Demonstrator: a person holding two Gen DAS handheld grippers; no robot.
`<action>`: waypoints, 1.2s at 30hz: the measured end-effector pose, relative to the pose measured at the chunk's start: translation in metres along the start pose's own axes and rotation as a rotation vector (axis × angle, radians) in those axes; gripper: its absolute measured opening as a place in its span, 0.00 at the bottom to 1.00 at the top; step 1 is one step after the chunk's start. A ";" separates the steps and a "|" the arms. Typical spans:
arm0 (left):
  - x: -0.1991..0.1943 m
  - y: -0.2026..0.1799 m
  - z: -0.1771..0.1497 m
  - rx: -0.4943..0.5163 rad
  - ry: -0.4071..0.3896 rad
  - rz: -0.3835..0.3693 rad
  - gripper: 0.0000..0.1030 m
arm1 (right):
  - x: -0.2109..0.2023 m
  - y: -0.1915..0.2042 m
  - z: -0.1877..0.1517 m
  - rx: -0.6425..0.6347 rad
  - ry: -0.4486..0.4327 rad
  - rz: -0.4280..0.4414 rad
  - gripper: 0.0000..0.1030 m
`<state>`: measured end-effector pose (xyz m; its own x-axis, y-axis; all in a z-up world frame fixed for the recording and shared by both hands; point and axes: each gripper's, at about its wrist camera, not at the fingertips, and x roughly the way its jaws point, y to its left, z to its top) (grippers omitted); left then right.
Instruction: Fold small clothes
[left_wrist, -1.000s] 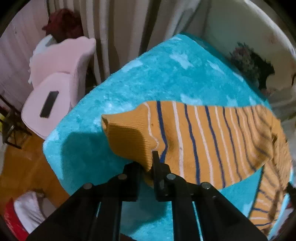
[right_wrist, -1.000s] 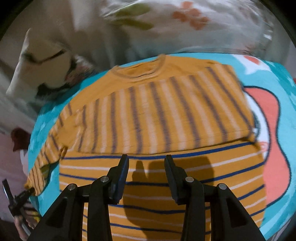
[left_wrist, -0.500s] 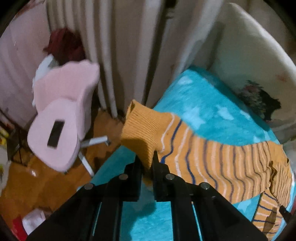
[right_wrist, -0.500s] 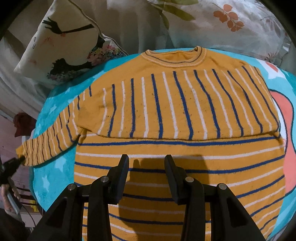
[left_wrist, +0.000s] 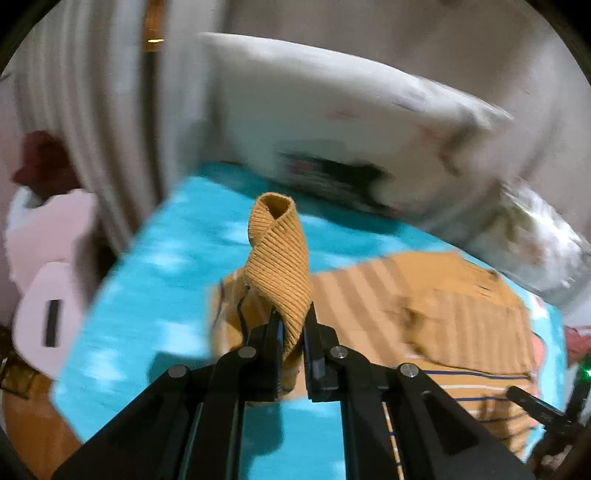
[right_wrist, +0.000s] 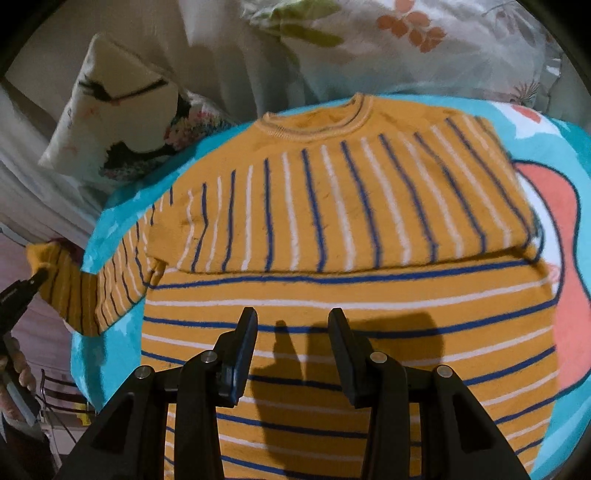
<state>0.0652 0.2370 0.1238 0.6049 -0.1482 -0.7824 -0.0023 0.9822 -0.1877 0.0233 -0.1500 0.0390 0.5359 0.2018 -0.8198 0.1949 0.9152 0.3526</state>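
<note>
Pillows (right_wrist: 122, 122) crowd far edge of blanket (right_wrist: 569, 155) — bare strip right of sweater (right_wrist: 332, 229) passable.

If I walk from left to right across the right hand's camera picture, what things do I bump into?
Left gripper pinching the sleeve cuff → bird pillow → orange striped sweater → pink shape on the blue blanket.

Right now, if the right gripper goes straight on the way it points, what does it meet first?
Probably the sweater: the open right gripper points at its striped body, with nothing visible between. Depth is unclear.
</note>
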 end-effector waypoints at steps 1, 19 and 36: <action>0.005 -0.016 -0.002 0.007 0.010 -0.028 0.08 | -0.004 -0.007 0.001 0.007 -0.007 0.002 0.42; 0.087 -0.245 -0.094 0.187 0.286 -0.408 0.42 | -0.049 -0.145 0.005 0.195 -0.050 -0.052 0.42; 0.065 -0.099 -0.113 0.024 0.265 -0.110 0.61 | 0.045 -0.040 0.051 0.071 0.087 0.137 0.46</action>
<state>0.0144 0.1169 0.0245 0.3708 -0.2761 -0.8867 0.0724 0.9605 -0.2688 0.0817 -0.1958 0.0110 0.4891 0.3552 -0.7966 0.1842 0.8507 0.4924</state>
